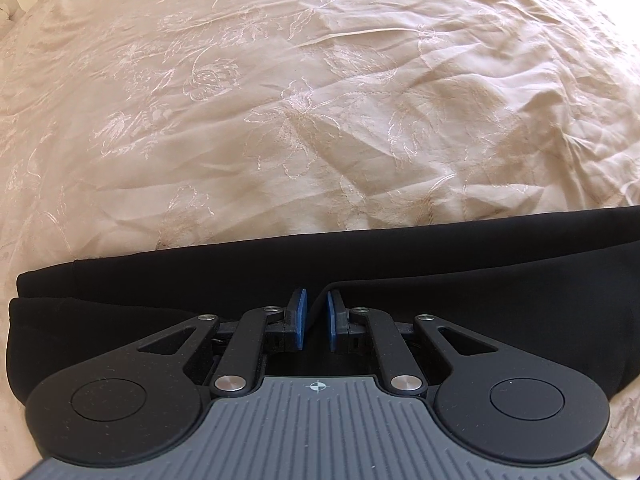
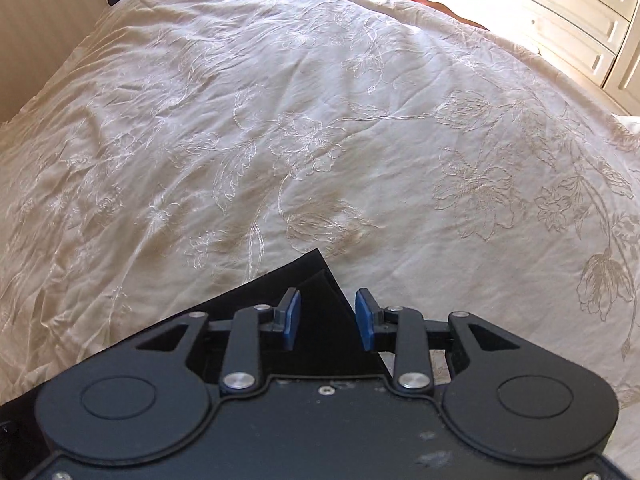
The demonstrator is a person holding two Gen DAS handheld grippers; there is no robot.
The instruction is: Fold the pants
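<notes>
On the bed (image 1: 320, 100), you are pinching the half-folded pants (image 1: 440, 272) with your left gripper (image 1: 314, 320) while your right gripper (image 2: 328, 318) is hanging open, with more folds left.

Black pants (image 1: 360, 264), cream floral-embroidered bedspread (image 1: 320, 100)

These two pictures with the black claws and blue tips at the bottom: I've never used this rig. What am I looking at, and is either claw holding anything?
Each picture comes from a camera mounted on a hand-held gripper, looking forward along its two blue-padded fingers. A person carries one gripper in each hand; there is no robot arm.

The first is the left gripper. Its jaws are nearly closed and pinch a raised fold of the black pants, which lie in layers across a cream embroidered bedspread.

The second is the right gripper. Its jaws stand apart over a corner of the pants, and the pads are not pressing on the cloth. White drawers stand beyond the bed.
</notes>
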